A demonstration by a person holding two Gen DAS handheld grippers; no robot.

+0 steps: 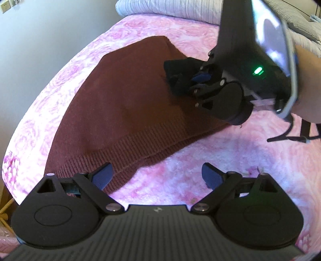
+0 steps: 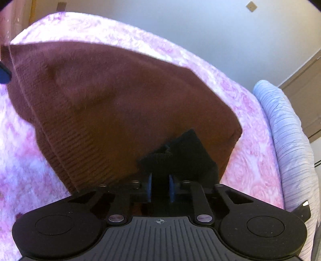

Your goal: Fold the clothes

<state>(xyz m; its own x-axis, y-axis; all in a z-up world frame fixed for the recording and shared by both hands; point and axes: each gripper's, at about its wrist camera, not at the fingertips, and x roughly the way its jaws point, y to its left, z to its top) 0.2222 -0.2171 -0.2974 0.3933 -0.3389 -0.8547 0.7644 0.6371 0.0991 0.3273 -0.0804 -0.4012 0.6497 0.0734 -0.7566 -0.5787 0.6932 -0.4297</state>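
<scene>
My right gripper (image 2: 159, 187) is clamped on a small piece of black knitted fabric (image 2: 180, 154), holding it over the near edge of the maroon knitted sweater (image 1: 128, 104). My left gripper (image 1: 157, 176) is spread wide and grips nothing, hovering just off the sweater's ribbed hem (image 1: 140, 146).

The sweater lies on the pink floral bedspread (image 1: 180, 180) as a compact slab with no sleeve sticking out that I can see, so I judge it already folded at least partway. Whether the black fabric is a separate garment being laid on top or a part of something else, I cannot tell. So this could be a sweater mid-fold or a folded one getting a second item stacked on it.

In the left wrist view, its long axis runs from the ribbed hem, nearest my left gripper, away toward the grey ribbed blanket (image 1: 170, 10) at the far end of the bed; the hem crosses that axis.
</scene>
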